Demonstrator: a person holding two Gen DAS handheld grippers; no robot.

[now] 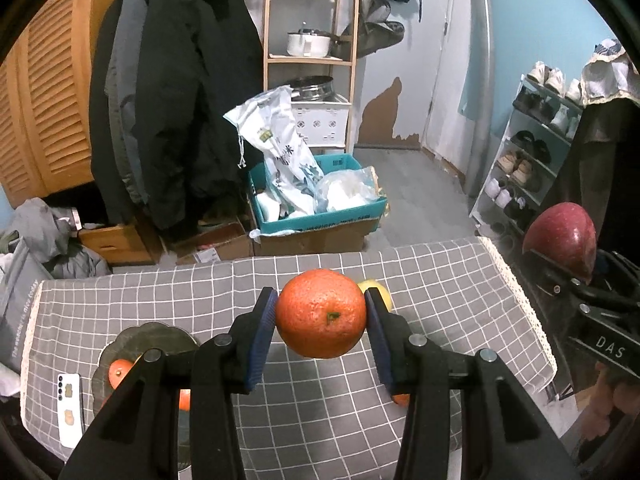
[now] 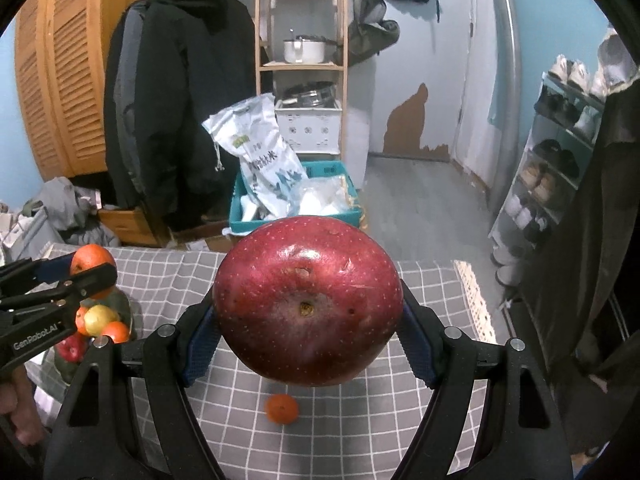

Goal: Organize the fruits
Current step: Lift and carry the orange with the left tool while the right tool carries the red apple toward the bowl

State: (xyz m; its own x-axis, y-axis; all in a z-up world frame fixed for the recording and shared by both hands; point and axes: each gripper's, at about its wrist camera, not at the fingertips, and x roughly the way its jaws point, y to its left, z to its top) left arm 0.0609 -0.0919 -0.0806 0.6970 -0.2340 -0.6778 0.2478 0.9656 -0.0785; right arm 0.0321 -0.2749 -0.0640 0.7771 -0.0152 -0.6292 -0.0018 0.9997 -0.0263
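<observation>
My left gripper [image 1: 320, 314] is shut on an orange [image 1: 320, 312] and holds it above the grey checked tablecloth [image 1: 440, 292]. My right gripper [image 2: 308, 320] is shut on a large red apple [image 2: 307, 306], also held above the table; the apple shows at the right in the left wrist view [image 1: 560, 236]. A dark plate [image 1: 160, 336] at the left holds several fruits: oranges [image 1: 120, 372], and in the right wrist view a yellow fruit [image 2: 100, 318] and a red one [image 2: 72, 348]. A small orange [image 2: 282, 409] lies loose on the cloth. A yellow fruit [image 1: 382, 290] lies behind the held orange.
A phone [image 1: 69, 410] lies at the table's left edge. Beyond the table stand a teal box of bags [image 1: 316, 200], a coat rack [image 1: 172, 100], a wooden shelf [image 1: 312, 60] and a shoe rack [image 1: 528, 152].
</observation>
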